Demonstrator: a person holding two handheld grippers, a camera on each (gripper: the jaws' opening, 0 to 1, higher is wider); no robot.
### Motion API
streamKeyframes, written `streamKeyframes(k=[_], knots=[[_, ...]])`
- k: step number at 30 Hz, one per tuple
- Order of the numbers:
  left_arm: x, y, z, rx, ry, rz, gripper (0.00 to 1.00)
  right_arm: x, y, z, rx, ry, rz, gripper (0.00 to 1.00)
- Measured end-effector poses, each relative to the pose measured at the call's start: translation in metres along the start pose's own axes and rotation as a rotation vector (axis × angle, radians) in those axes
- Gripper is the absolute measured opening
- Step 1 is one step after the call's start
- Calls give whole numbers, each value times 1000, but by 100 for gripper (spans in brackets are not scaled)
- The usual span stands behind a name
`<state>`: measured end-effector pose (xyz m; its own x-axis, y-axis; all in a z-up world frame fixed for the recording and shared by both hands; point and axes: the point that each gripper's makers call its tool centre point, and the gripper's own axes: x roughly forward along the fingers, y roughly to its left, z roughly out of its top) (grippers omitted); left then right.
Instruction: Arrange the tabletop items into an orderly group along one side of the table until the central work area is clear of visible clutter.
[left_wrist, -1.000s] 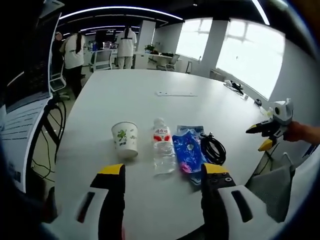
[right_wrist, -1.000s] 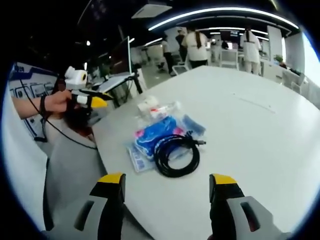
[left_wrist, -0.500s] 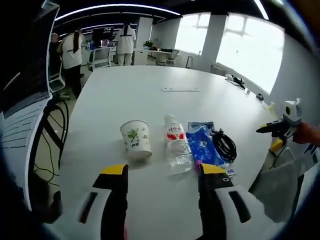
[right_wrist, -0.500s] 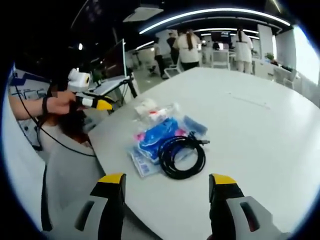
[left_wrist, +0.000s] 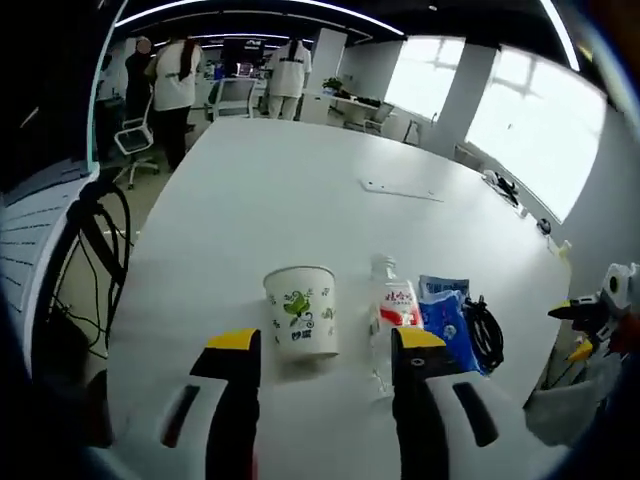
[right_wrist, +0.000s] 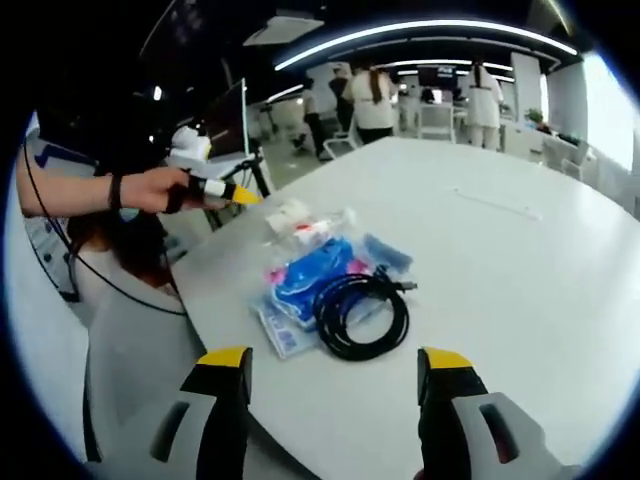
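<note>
A white paper cup (left_wrist: 300, 322) with a green print stands on the white table (left_wrist: 300, 180), just beyond my open left gripper (left_wrist: 325, 342). Right of the cup lie a clear water bottle (left_wrist: 393, 312), a blue packet (left_wrist: 443, 325) and a coiled black cable (left_wrist: 487, 335), all close together. My right gripper (left_wrist: 588, 314) hangs past the table's right edge. In the right gripper view, the cable (right_wrist: 362, 313) overlaps the blue packet (right_wrist: 305, 278), with the bottle (right_wrist: 322, 226) and cup (right_wrist: 289, 211) behind. My right gripper (right_wrist: 336, 360) is open and short of the cable. A hand holds the left gripper (right_wrist: 228, 191) near the cup.
A thin white strip (left_wrist: 400, 190) lies farther along the table. Several people (left_wrist: 175, 75) stand by desks and chairs at the back. A stand with dangling cables (left_wrist: 95, 230) sits off the table's left side. A person's lap (right_wrist: 140, 340) is beside the table edge.
My left gripper has come closer to the cup, which now sits between its jaw tips in its view. In the right gripper view the hand-held left gripper has moved toward the table. Items have not moved.
</note>
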<state>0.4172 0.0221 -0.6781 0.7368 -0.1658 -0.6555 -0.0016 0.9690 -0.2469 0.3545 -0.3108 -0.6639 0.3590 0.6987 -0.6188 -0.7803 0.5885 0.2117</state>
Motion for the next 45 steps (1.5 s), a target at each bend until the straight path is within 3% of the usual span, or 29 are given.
streamKeyframes(k=[4, 8, 15, 33, 38, 41, 45], knots=[[15, 4, -2, -191, 12, 16, 57, -4, 1, -4, -29, 14, 31, 68], [25, 7, -3, -130, 48, 49, 56, -5, -6, -9, -19, 19, 34, 69], [36, 7, -9, -160, 98, 44, 60, -5, -9, -11, 4, 10, 41, 69], [50, 7, -10, -163, 120, 51, 54, 3, -6, -10, 8, 31, 62, 69], [53, 9, -12, -157, 127, 53, 49, 1, -9, -6, 16, 18, 54, 69], [52, 13, -13, -149, 130, 67, 37, -1, -9, -6, 14, 19, 49, 68], [50, 12, -13, -153, 124, 58, 37, -2, -5, -10, 19, 21, 49, 68]])
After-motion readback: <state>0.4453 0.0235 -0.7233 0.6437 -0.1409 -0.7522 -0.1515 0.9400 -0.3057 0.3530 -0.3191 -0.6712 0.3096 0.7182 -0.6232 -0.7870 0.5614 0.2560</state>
